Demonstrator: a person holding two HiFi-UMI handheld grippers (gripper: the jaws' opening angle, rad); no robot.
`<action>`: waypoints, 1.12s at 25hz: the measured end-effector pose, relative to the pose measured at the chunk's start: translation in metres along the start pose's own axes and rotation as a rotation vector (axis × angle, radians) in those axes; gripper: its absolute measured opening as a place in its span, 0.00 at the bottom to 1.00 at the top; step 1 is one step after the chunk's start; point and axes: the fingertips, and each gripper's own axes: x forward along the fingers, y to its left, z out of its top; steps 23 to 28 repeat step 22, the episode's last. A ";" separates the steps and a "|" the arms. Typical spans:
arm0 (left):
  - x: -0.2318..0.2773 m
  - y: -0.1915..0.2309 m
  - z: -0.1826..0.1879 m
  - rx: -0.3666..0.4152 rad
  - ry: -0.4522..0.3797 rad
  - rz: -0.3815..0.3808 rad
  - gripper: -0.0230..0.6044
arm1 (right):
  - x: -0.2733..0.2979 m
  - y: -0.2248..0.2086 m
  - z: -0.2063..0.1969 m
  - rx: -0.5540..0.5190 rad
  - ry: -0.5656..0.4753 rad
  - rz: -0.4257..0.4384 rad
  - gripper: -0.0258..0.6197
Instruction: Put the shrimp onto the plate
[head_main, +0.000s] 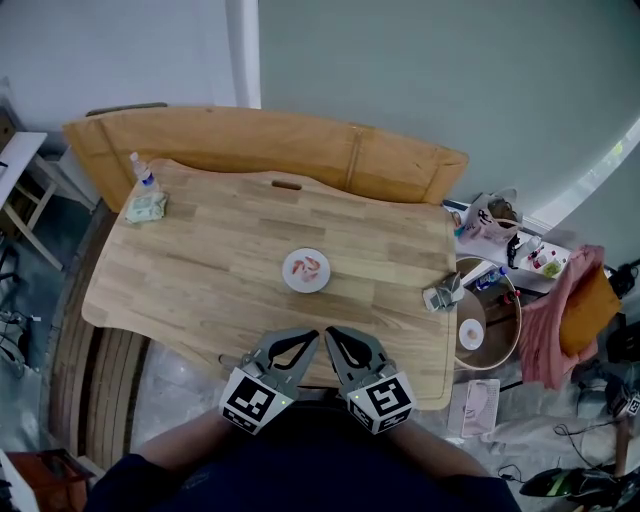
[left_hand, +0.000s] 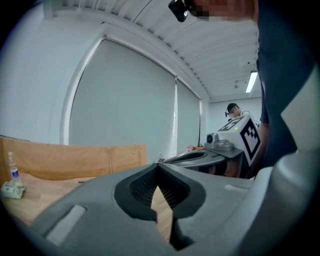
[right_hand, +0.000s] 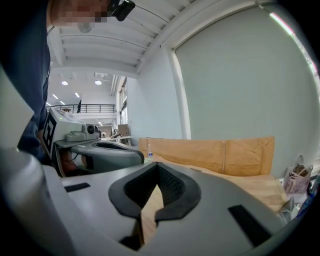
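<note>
A small white plate (head_main: 306, 270) sits near the middle of the wooden table (head_main: 200, 260), and pink shrimp (head_main: 311, 266) lie on it. Both grippers hover side by side over the table's near edge, well short of the plate. My left gripper (head_main: 313, 335) is shut with its tips touching and nothing between them, and its own view (left_hand: 158, 165) shows the same. My right gripper (head_main: 330, 332) is also shut and empty (right_hand: 157, 164). Each gripper view shows the other gripper beside it. The plate is hidden in both gripper views.
A water bottle (head_main: 143, 170) and a pack of wipes (head_main: 148, 207) stand at the table's far left corner. A crumpled grey item (head_main: 442, 293) lies at the right edge. Cardboard sheets (head_main: 270, 140) lean behind the table. A round stool (head_main: 488, 325), bags and pink cloth (head_main: 565, 320) crowd the floor at right.
</note>
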 end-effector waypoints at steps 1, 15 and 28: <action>0.000 -0.001 -0.001 -0.001 0.001 0.000 0.05 | -0.001 0.001 0.000 -0.001 -0.001 0.001 0.05; -0.003 -0.003 -0.009 -0.024 0.020 0.001 0.05 | -0.006 0.005 -0.001 -0.002 0.000 0.007 0.05; -0.001 -0.004 -0.008 -0.021 0.024 -0.001 0.04 | -0.007 0.002 0.000 -0.006 0.007 0.012 0.05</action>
